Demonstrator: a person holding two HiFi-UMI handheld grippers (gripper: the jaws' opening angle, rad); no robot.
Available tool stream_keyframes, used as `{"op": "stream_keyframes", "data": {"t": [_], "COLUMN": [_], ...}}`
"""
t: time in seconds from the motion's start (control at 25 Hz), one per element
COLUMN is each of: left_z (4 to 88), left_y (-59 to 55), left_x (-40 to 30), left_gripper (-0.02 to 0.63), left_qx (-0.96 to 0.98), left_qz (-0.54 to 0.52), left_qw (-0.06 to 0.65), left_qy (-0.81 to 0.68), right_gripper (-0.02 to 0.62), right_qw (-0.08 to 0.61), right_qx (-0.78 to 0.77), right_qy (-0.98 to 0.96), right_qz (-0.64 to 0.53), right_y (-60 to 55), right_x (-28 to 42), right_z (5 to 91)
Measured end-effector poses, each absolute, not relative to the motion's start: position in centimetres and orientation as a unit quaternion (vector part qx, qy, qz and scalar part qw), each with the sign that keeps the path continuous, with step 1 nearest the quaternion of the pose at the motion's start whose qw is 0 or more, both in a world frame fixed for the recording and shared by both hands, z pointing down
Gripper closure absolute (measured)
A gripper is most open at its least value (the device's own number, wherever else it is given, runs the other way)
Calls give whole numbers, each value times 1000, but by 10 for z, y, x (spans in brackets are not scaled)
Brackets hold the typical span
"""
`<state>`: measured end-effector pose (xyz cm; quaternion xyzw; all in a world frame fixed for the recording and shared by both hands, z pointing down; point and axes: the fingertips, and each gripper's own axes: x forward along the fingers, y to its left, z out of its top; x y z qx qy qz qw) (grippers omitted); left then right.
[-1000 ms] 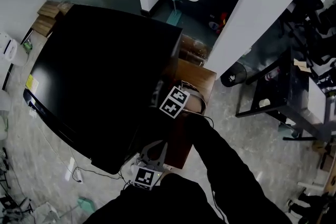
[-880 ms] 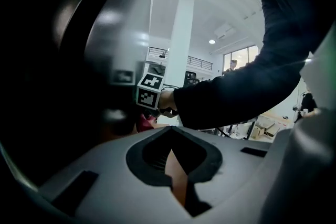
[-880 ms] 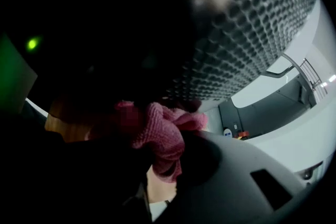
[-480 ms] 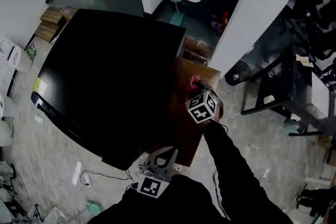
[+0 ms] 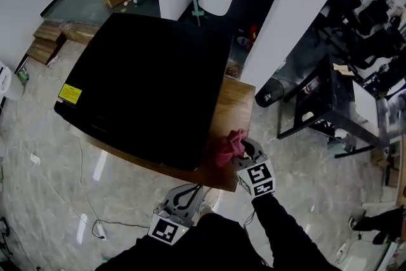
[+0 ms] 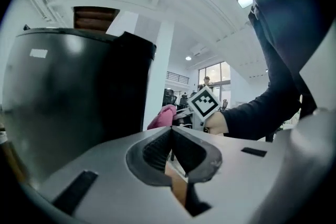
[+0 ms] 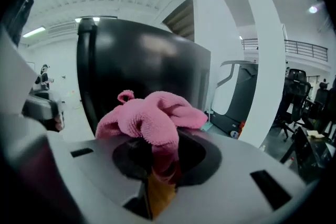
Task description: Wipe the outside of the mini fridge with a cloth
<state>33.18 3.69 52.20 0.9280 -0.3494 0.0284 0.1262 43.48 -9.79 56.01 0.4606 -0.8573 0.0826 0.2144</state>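
1. Two claws show in the head view: the left claw [image 5: 188,190] at the bottom centre, and the right claw [image 5: 241,152] a little right of centre.
2. The jaws of the right claw are closed on a pink cloth [image 7: 152,118], which bunches out above them.
3. The cloth is just beside the lower right corner of the black mini fridge [image 5: 146,79], above the wooden bench [image 5: 236,105]. Whether it touches the fridge cannot be told.
4. The jaws of the left claw are pressed together with nothing between them. This claw is below the bench edge in the frame, apart from the fridge.
5. The mini fridge stands on the bench and fills the centre of the head view.
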Motion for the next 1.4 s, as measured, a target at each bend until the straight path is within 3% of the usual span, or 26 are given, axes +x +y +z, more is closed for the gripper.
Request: {"op": "stream_keyframes", "data": {"t": [0.8, 1.4], "left_z": [454, 451], "left_y": [173, 147], "left_x": [-34, -189], "left_gripper": [598, 599], "left_qx": [879, 805], "left_qz": [10, -7], "left_qw": [82, 78], "left_qy": [-470, -588], "right_gripper": [508, 509], "right_qw": [17, -12], "right_qx": [282, 89], "right_qy": [-955, -992], "right_qz": [89, 87], "right_y": [140, 109], "right_x": [74, -119], "right_z": [441, 436]}}
